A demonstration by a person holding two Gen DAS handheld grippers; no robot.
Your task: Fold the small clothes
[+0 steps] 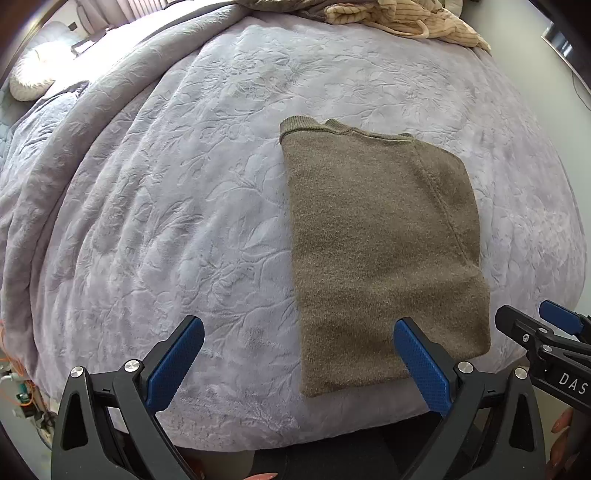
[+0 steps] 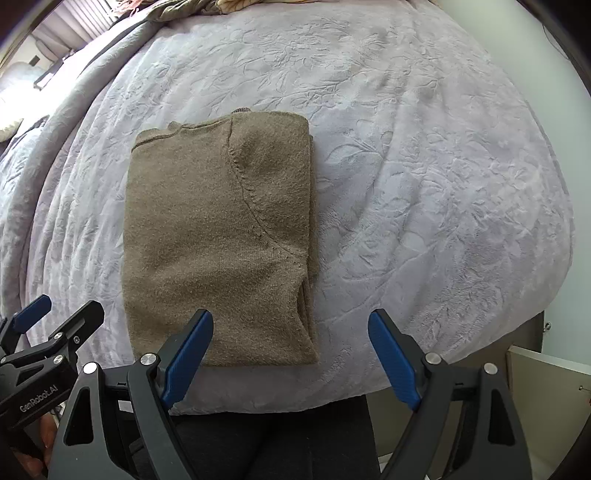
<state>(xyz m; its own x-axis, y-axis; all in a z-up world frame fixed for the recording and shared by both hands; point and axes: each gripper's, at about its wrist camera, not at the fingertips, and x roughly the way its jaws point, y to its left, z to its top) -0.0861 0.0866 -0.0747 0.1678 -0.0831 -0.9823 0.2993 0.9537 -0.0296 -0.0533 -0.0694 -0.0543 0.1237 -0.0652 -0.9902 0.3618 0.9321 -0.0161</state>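
Observation:
An olive-brown knitted sweater (image 1: 380,243) (image 2: 221,236) lies folded into a narrow rectangle on the lilac embossed blanket (image 1: 177,206) (image 2: 424,184), collar at the far end. My left gripper (image 1: 299,326) hangs open above the near left corner of the sweater, its right blue pad (image 1: 421,365) over the knit and nothing between the jaws. My right gripper (image 2: 290,321) is open too, above the near right corner, its left pad (image 2: 188,354) over the fabric. Each gripper shows at the edge of the other's view: the right gripper (image 1: 546,332), the left gripper (image 2: 55,317).
A heap of other clothes (image 1: 399,18) (image 2: 177,7), beige striped and brown, lies at the far edge of the bed. A white pillow (image 1: 29,77) sits far left. The bed's near edge runs just under the grippers, with dark trousers (image 2: 273,435) below and a cabinet (image 2: 546,387) at right.

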